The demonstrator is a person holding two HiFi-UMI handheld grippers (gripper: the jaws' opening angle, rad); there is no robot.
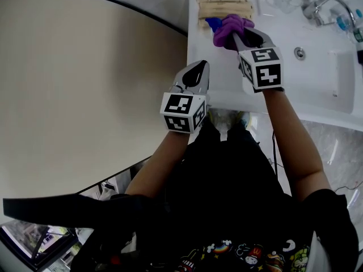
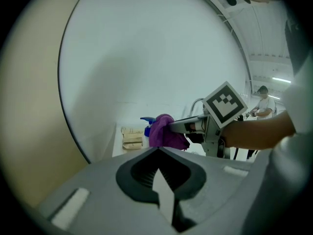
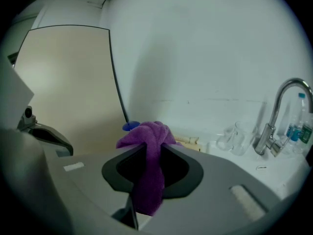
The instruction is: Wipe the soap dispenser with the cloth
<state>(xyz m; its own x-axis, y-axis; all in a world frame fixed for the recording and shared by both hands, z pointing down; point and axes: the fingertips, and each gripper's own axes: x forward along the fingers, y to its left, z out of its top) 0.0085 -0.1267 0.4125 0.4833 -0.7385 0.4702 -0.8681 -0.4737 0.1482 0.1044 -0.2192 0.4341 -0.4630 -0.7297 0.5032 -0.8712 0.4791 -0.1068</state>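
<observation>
A purple cloth (image 1: 231, 28) is bunched in my right gripper (image 1: 241, 35), which is shut on it at the back left of the white counter (image 1: 227, 89). The cloth covers most of the soap dispenser; only its blue pump head (image 1: 211, 22) shows at the cloth's left edge. In the right gripper view the cloth (image 3: 146, 151) hangs down between the jaws, with the blue pump (image 3: 130, 126) just behind it. My left gripper (image 1: 198, 71) hovers shut and holding nothing by the counter's front edge, apart from the dispenser. In the left gripper view I see the cloth (image 2: 164, 131) and pump (image 2: 146, 120) ahead.
Tan paper packets (image 1: 224, 5) lie behind the dispenser against the wall. Clear glasses (image 3: 234, 136) and a chrome faucet (image 3: 283, 106) stand to the right, above the basin (image 1: 340, 72). Small bottles (image 3: 298, 124) sit past the faucet. A beige panel (image 1: 85, 84) is to the left.
</observation>
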